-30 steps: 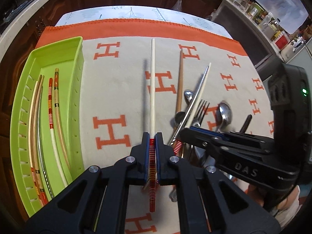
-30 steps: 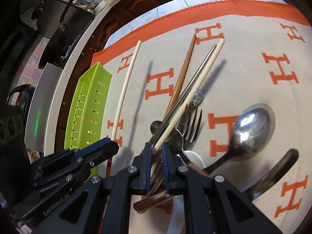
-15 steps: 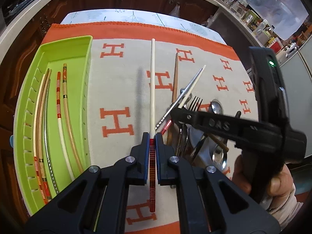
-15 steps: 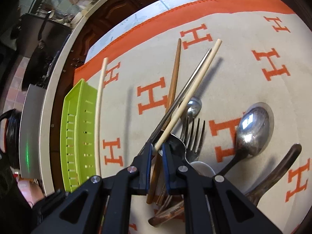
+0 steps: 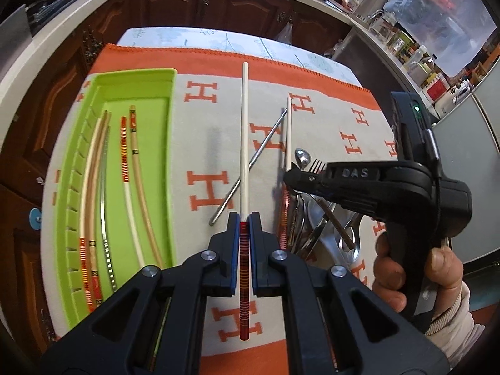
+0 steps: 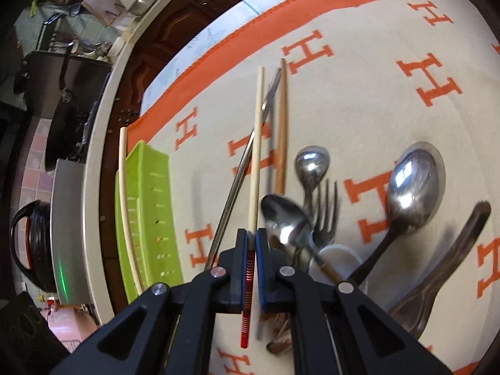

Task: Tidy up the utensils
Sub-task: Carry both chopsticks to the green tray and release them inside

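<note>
My left gripper is shut on a cream chopstick with a red-striped end, held above the cloth and pointing away. A green tray at the left holds several chopsticks. My right gripper is shut on a second cream, red-striped chopstick, lifted over the utensil pile. A metal chopstick lies slanted just left of it and a wooden chopstick to its right. Spoons, a fork and a dark wooden utensil are heaped on the right.
An orange-bordered cloth with H marks covers the table. A white dish sits under the pile. Dark cabinets and a counter with pots surround the table. A hand holds the right gripper's handle.
Both grippers have risen and drawn back with their chopsticks. The right gripper's chopstick has come out of the pile, and the metal chopstick has slid aside to lie slanted on the cloth.
</note>
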Action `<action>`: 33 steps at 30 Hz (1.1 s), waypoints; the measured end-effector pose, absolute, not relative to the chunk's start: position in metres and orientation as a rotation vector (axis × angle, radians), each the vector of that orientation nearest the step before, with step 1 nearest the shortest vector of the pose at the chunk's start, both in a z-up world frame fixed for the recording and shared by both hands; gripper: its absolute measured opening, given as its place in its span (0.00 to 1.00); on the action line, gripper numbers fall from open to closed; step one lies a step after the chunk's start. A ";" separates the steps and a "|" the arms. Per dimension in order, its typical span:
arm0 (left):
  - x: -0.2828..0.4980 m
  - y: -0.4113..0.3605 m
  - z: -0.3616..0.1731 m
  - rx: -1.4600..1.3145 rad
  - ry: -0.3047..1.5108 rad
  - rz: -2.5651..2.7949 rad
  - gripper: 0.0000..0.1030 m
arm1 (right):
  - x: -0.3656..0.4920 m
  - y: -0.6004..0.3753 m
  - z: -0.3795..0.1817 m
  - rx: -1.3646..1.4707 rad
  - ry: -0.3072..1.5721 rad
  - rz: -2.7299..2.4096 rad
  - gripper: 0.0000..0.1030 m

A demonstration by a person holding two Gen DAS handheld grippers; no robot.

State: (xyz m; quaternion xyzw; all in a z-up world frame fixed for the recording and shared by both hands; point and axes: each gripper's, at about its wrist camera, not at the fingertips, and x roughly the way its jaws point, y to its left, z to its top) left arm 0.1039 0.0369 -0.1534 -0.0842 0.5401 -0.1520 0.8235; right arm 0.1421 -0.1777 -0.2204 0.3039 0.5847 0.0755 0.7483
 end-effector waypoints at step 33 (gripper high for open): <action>0.113 0.149 -0.169 -0.196 1.153 -0.012 0.04 | 0.141 -0.030 -0.169 0.412 1.333 0.496 0.06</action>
